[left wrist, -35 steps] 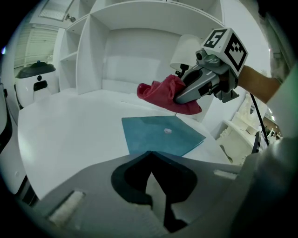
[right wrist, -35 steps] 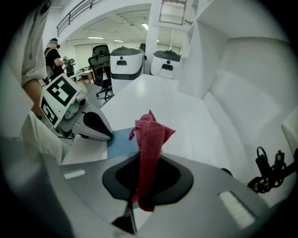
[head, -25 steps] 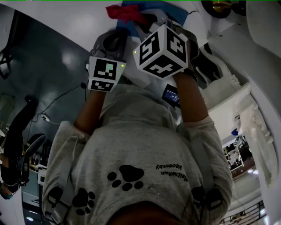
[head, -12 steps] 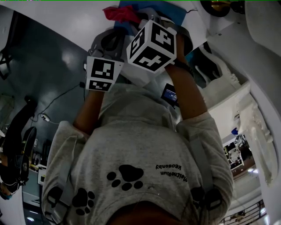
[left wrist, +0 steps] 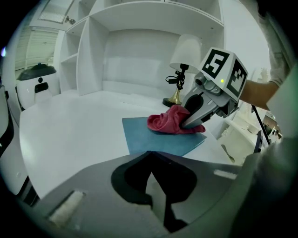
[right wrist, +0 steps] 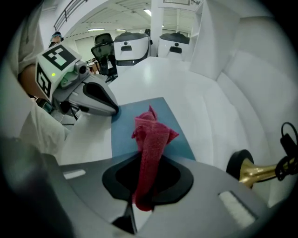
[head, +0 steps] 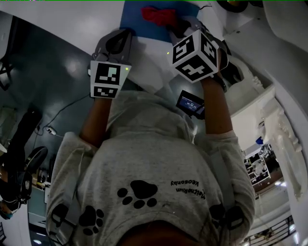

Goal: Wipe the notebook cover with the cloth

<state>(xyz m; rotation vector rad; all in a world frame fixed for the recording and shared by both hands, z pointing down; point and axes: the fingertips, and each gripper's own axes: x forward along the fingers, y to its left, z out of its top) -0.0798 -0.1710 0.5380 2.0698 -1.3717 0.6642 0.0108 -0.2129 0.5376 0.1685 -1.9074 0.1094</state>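
A blue notebook (left wrist: 153, 137) lies flat on the white table (left wrist: 70, 125). On it rests a bunched red cloth (left wrist: 170, 122). My right gripper (right wrist: 146, 160) is shut on the red cloth (right wrist: 151, 135), whose free end droops onto the notebook (right wrist: 174, 123). From the left gripper view the right gripper (left wrist: 198, 114) stands over the notebook's far right part. My left gripper (left wrist: 150, 154) is shut with nothing between its jaws. Its tip (right wrist: 115, 110) sits at the notebook's near corner. In the head view the notebook (head: 137, 17) and cloth (head: 159, 14) lie at the top edge.
A lamp with a brass base (right wrist: 253, 174) and white shade (left wrist: 188, 51) stands behind the notebook, close to my right gripper. White shelving (left wrist: 139, 46) backs the table. White machines (right wrist: 125, 46) stand beyond the table. A small lit screen (head: 190, 102) hangs at the person's chest.
My right gripper has dragged the red cloth to the right across the notebook. More of the blue cover now shows. The left gripper has hardly moved.
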